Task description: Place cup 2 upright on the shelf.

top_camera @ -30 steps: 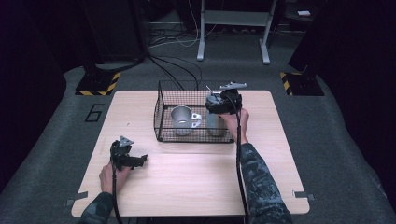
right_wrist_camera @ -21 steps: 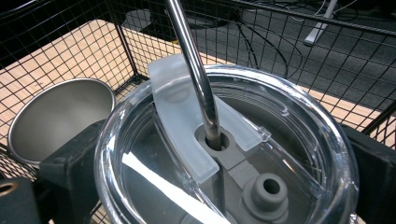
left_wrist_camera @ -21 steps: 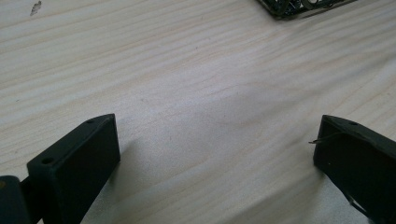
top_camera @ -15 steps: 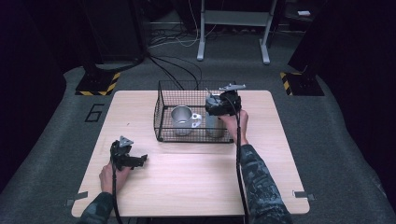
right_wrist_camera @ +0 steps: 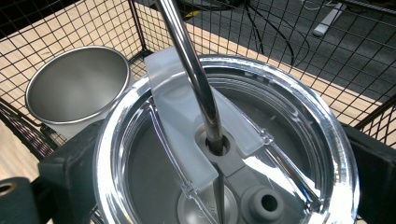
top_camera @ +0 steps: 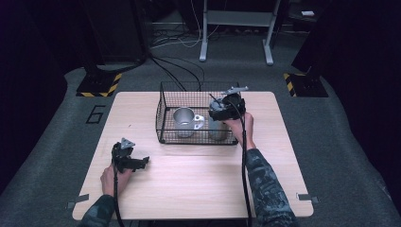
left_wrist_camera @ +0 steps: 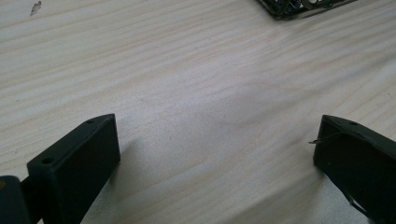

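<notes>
My right gripper [top_camera: 221, 115] clamps the lidded tumbler [right_wrist_camera: 224, 154] inside the wire basket [top_camera: 163, 113], metal straw [right_wrist_camera: 189, 60] poking up, steel cup [top_camera: 183, 121] beside it. Left gripper [top_camera: 142, 161] rests released on the table [top_camera: 198, 184]. Nothing has shifted since earlier.

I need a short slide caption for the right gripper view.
Right gripper clasping a clear-lidded steel tumbler with metal straw inside the wire basket.

Black wire basket [top_camera: 189, 99], silvery steel cup [top_camera: 184, 122], pale wood table [top_camera: 198, 179]
</notes>
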A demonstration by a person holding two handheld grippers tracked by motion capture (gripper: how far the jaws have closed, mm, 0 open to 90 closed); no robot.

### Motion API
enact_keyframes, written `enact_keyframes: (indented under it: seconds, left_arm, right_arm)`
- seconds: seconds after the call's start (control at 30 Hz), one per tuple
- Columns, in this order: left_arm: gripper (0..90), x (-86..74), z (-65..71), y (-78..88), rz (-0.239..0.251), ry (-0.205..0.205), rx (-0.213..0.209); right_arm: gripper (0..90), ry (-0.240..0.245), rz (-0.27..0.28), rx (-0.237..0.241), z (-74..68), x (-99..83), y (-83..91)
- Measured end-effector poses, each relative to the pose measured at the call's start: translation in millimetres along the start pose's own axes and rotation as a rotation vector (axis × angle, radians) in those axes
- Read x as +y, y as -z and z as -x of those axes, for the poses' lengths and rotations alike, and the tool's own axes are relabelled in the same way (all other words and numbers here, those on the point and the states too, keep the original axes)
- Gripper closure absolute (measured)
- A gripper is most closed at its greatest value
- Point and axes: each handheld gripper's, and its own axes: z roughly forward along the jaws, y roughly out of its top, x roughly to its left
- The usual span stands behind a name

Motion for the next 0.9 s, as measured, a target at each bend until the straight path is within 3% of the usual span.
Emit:
enact_keyframes:
  seconds: [0.57,0.9]
  left_arm:
    - [0.4,0.0,0.1,0.0,0.000,0.001,0.000]
    - [0.4,0.0,0.1,0.0,0.001,0.001,0.000]
  right_arm:
    - [0.0,-0.001,-0.042,-0.035,-0.6,3.2,7.1]
    - [0.0,0.028,-0.032,-0.009,-4.4,6.3,28.5]
